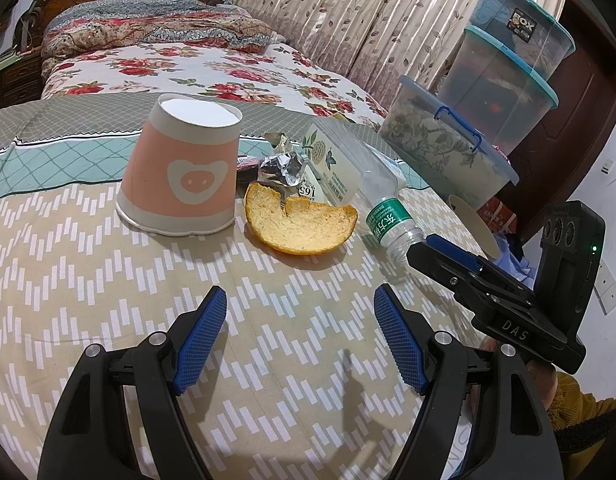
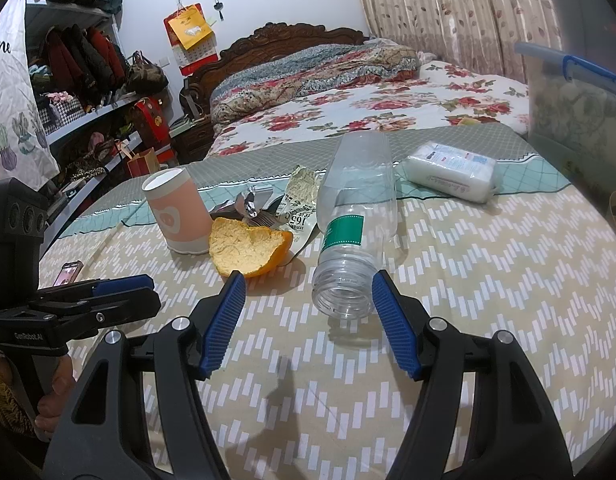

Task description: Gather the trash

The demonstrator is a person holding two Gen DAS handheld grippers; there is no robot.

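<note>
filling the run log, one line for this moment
left claw open, empty | right claw open at bottle mouth | bottle lying on bed | cup, peel untouched

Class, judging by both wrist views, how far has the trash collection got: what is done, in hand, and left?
Done: nothing visibly collected. In hand: nothing; the left gripper and right gripper are open and empty, the right nearing the mouth of the lying plastic bottle. Left: bottle, orange peel, upturned paper cup, crumpled foil and printed wrapper on the bedspread.
</note>
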